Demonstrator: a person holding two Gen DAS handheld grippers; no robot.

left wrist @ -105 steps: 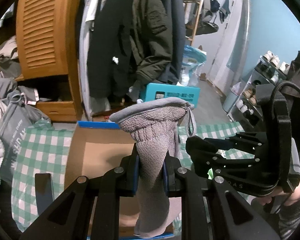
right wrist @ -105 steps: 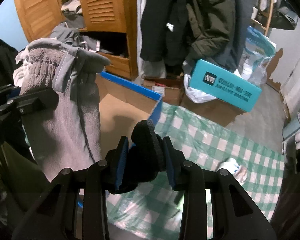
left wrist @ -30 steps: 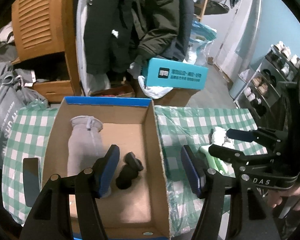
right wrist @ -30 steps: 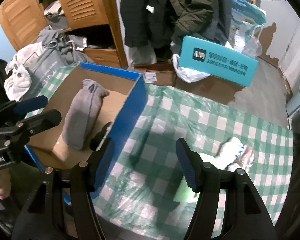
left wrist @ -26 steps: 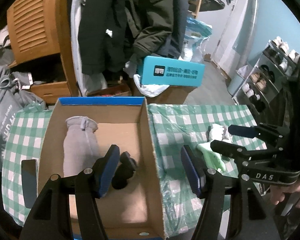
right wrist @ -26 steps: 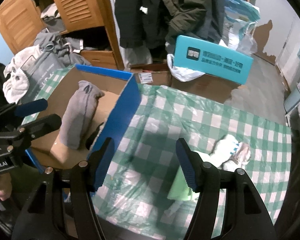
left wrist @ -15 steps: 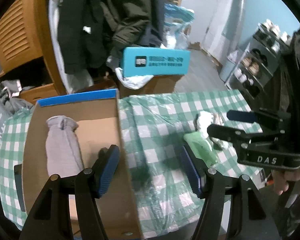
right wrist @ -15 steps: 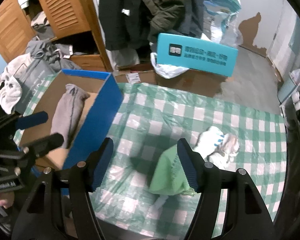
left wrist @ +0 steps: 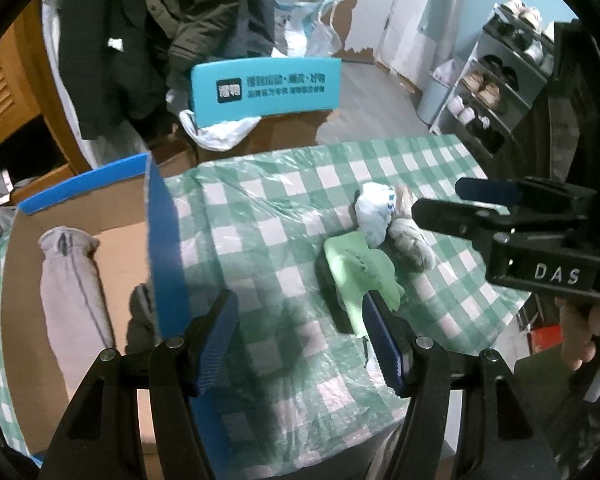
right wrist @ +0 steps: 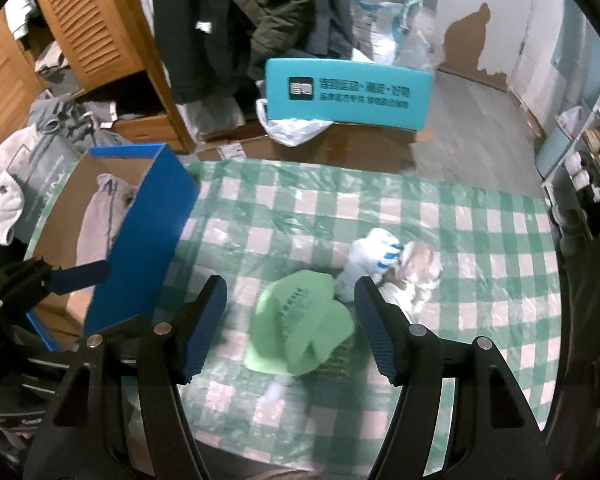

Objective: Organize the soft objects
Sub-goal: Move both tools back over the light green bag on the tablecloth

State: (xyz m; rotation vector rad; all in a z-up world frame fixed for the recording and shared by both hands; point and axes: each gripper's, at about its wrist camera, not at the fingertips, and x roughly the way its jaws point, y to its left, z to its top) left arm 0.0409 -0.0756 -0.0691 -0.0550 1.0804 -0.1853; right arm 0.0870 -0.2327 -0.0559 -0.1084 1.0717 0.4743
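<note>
right wrist view has the green cloth item sitting crumpled on the checked tablecloth, framed right between the two blue pads of the right gripper, which hangs above it with its jaws spread and nothing in them. just beside it, up and to the right, are a white item with blue stripes and a grey-beige one, touching each other; can't really tell if they're socks or gloves, it's blurry. over on the left is the cardboard box with blue sides, and a grey sock-like thing is lying inside it already. from the left wrist view the left gripper is also released and empty, hovering over bare cloth between the box wall and the green piece, its right pad overlapping the edge of the green item in the picture. there's something dark under the green item but i can't make out what. so my read: part of the pile is boxed, three pieces are left on the table, and this is the reach-for-the-next-one step. next move probably means dropping the right gripper straight down on the green thing, pinching a good fold of fabric rather than just the top layer, then carrying it over the blue wall into the box.
</note>
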